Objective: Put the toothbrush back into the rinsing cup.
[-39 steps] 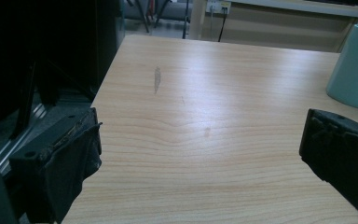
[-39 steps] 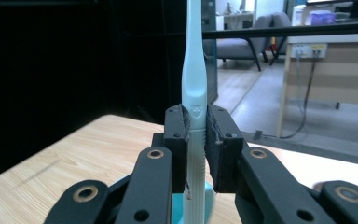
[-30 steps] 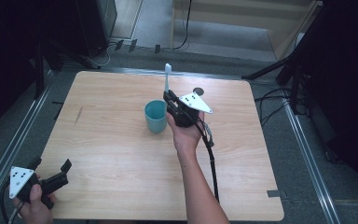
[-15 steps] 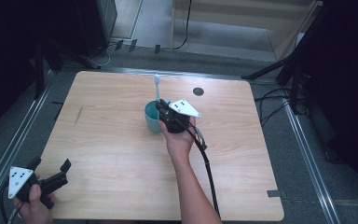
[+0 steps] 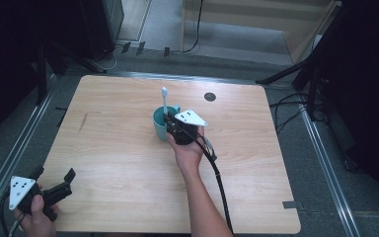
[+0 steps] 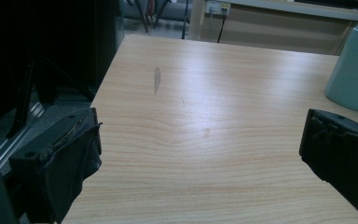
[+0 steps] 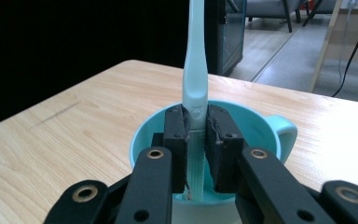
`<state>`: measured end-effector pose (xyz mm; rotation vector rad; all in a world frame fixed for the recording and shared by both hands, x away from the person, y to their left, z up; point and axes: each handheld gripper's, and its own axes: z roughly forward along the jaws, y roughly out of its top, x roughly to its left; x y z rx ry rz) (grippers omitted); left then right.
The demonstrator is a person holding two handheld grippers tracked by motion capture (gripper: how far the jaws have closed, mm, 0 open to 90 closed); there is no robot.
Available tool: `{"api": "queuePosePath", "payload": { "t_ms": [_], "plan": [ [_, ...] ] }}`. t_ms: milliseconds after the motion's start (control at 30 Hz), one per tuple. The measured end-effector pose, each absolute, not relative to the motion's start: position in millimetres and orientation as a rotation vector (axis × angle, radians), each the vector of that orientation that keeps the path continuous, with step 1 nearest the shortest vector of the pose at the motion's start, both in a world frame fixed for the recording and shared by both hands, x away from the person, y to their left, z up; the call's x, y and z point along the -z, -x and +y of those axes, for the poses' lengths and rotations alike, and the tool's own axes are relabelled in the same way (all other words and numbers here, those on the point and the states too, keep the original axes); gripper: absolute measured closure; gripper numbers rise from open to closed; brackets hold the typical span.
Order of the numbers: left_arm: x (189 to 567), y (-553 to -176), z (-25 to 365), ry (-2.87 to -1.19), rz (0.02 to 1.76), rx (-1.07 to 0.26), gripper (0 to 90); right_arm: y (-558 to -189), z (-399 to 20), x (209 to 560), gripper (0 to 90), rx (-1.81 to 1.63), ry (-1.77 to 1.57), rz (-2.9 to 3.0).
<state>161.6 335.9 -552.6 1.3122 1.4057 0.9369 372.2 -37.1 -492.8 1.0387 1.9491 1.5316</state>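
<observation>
Your right gripper (image 7: pixel 196 135) hides the toothbrush's (image 7: pixel 195 79) lower end, and the frame's top edge cuts off its head in the right gripper view. From above, your right hand (image 5: pixel 187 148) covers part of the cup (image 5: pixel 160 124). In the left gripper view, the right edge crops the cup and the bottom edge crops your left gripper (image 6: pixel 200 154).

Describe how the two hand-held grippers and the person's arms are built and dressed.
Both the left hand-held gripper and the right hand-held gripper are black with two padded jaws, brass-coloured rivets on the right one's linkage, a grey three-cornered plate on top and a trailing black cable. The forearms are bare, no sleeves.
</observation>
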Motion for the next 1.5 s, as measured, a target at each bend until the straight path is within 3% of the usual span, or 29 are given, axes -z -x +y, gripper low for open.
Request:
{"api": "queuePosePath", "payload": {
  "t_ms": [567, 967, 1167, 1267, 1400, 1500],
  "plan": [
    [553, -162, 336, -1.312, 1.404, -0.938, 0.0, -369, -41, 488, 77.9, -1.599, -1.040, 1.958],
    [553, -162, 335, -1.314, 1.404, -0.941, 0.0, -366, -75, 478, 78.5, -1.594, -1.069, 1.883],
    [553, -162, 335, -1.319, 1.405, -0.945, 0.0, -358, -107, 479, 65.3, -1.537, -1.085, 1.841],
    [553, -162, 335, -1.319, 1.404, -0.946, 0.0, -355, -123, 479, 49.9, -1.504, -1.122, 1.825],
    [553, -162, 335, -1.321, 1.404, -0.947, 0.0, -348, -142, 481, 35.9, -1.452, -1.156, 1.809],
    [553, -162, 335, -1.321, 1.404, -0.947, 0.0, -340, -152, 482, 17.4, -1.418, -1.179, 1.794]
  ]
}}
